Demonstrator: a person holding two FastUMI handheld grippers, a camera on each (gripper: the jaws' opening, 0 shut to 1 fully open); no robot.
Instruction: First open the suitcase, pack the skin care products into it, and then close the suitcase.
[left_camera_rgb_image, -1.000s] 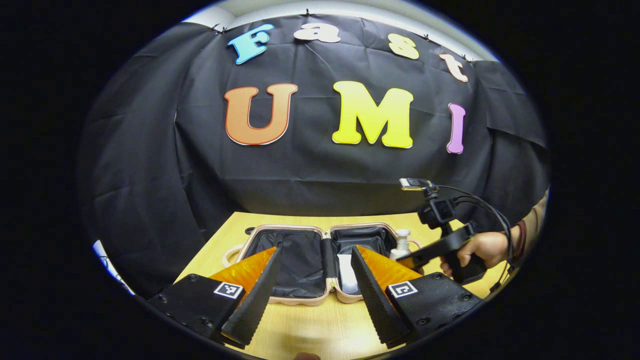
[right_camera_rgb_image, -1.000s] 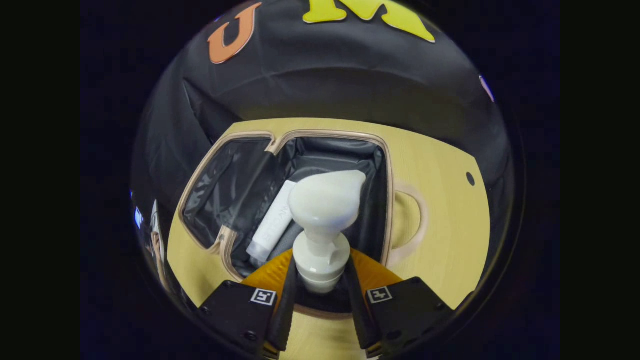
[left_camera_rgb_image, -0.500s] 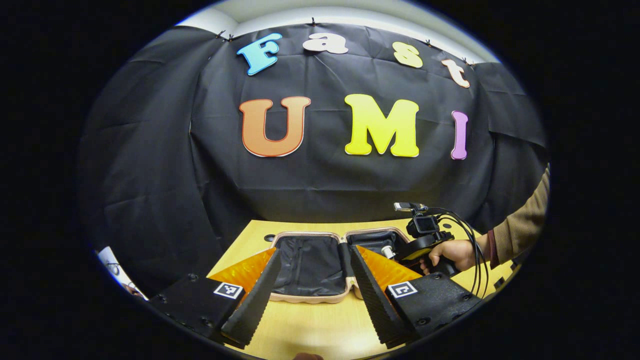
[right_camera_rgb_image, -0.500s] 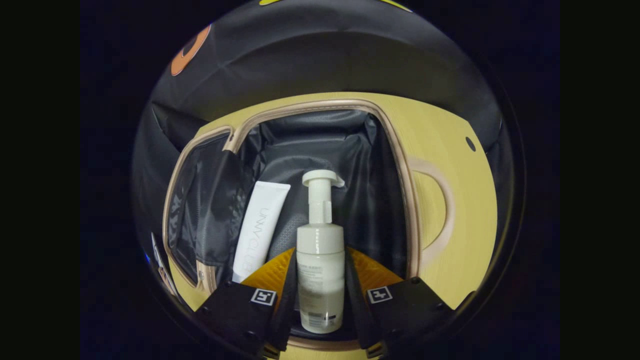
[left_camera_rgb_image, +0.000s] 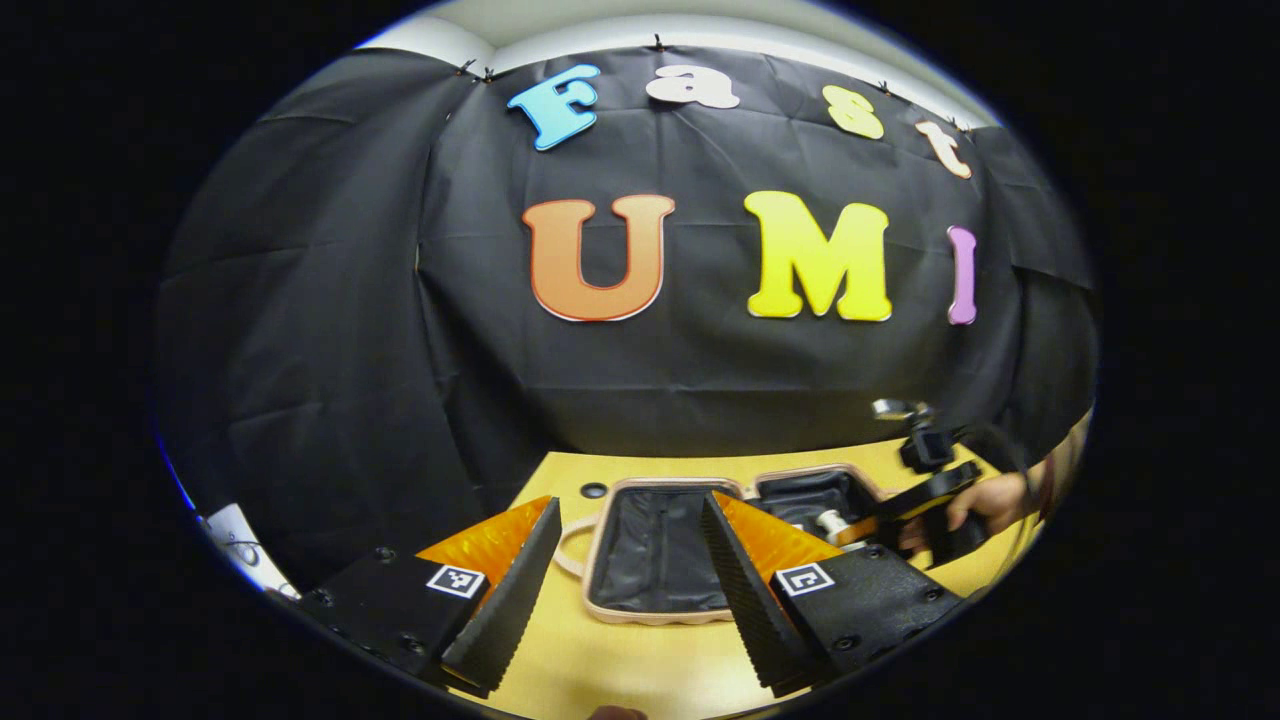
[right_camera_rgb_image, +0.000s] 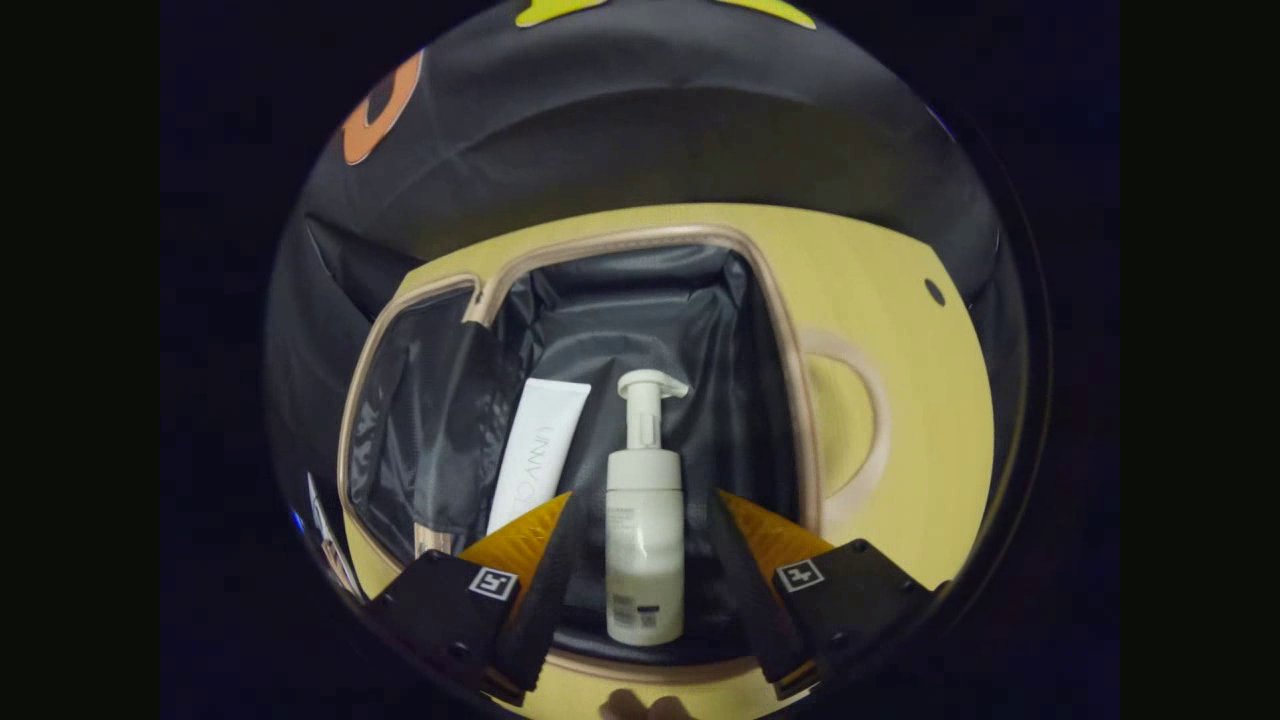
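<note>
Your right tongs (right_camera_rgb_image: 645, 585) stand spread around the pump bottle (right_camera_rgb_image: 645, 530), lying beside the tube (right_camera_rgb_image: 540, 455) in the suitcase (right_camera_rgb_image: 770, 330); left tongs (left_camera_rgb_image: 625, 590) hang wide over the desk (left_camera_rgb_image: 640, 670). Withdrawing crookedly could drag the bottle out

The pink-rimmed suitcase (right_camera_rgb_image: 795, 400) lies open flat on the tabletop (right_camera_rgb_image: 900, 300); in its black-lined right half a white pump bottle (right_camera_rgb_image: 645, 540) lies beside a white tube (right_camera_rgb_image: 538, 455).
</note>
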